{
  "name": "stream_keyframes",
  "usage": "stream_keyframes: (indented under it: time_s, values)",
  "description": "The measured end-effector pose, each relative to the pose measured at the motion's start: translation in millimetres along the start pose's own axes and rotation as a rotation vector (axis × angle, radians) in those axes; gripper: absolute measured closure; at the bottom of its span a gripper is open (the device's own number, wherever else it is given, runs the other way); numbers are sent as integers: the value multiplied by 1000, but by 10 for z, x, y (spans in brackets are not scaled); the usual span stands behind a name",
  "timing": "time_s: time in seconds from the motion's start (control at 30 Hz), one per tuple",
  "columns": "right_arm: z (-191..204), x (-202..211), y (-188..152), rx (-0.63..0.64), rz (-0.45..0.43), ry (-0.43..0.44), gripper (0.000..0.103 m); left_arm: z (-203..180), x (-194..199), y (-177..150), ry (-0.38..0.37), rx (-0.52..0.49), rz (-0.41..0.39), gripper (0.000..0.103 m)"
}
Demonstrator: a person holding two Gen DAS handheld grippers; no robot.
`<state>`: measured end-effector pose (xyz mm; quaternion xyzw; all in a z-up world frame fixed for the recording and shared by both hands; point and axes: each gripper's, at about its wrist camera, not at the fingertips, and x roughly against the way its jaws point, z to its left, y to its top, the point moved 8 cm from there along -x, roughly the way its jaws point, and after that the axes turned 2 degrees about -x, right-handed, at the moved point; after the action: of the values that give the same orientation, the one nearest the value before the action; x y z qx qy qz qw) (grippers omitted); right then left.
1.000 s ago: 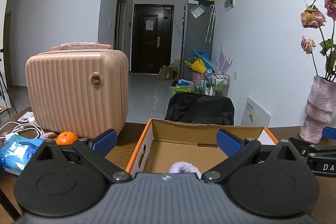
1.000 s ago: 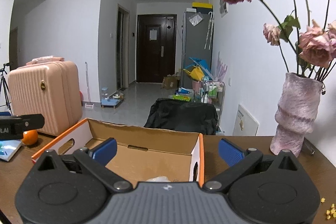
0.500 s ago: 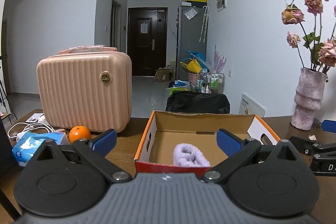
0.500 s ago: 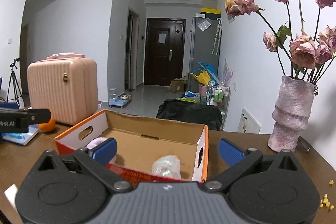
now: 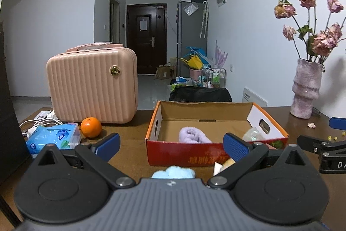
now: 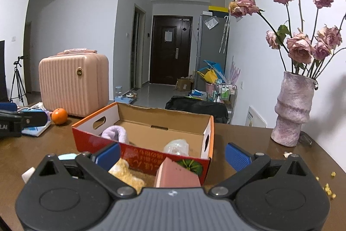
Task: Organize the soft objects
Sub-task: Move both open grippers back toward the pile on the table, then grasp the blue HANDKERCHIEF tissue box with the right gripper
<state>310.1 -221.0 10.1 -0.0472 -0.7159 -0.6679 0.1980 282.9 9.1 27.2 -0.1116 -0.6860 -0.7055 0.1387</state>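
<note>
An open red and orange cardboard box (image 5: 190,155) (image 6: 140,151) sits on the brown table. Inside it lie a rolled lilac fluffy cloth (image 5: 193,135) (image 6: 115,133) and a crumpled clear plastic bag (image 5: 253,133) (image 6: 176,146). In front of the box lie a light blue fluffy item (image 5: 173,172), a yellow fluffy item (image 6: 126,174) and a pink block (image 6: 176,174). My left gripper (image 5: 170,144) is open and empty, above the blue item. My right gripper (image 6: 172,154) is open and empty, above the yellow item and pink block.
A pink ribbed case (image 5: 93,83) stands at the back left with an orange (image 5: 90,127), a blue tissue pack (image 5: 54,138) and white cables (image 5: 39,122) beside it. A pink vase with dried roses (image 6: 293,109) stands at the right. Yellow crumbs (image 6: 327,187) lie near the right edge.
Both grippers have pulled back from over the box and risen. The box front and the items in front of it have come into view. Both stay open.
</note>
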Motion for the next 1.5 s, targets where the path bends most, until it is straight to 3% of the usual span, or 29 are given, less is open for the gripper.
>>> stream_keyframes:
  time_s: [1.03, 1.5]
  values:
    - [131, 876, -845, -13, 120, -22, 0, 92, 907, -786, -53, 11, 93, 0]
    - [155, 941, -1073, -28, 172, -21, 0, 91, 971, -1039, -62, 12, 141, 0]
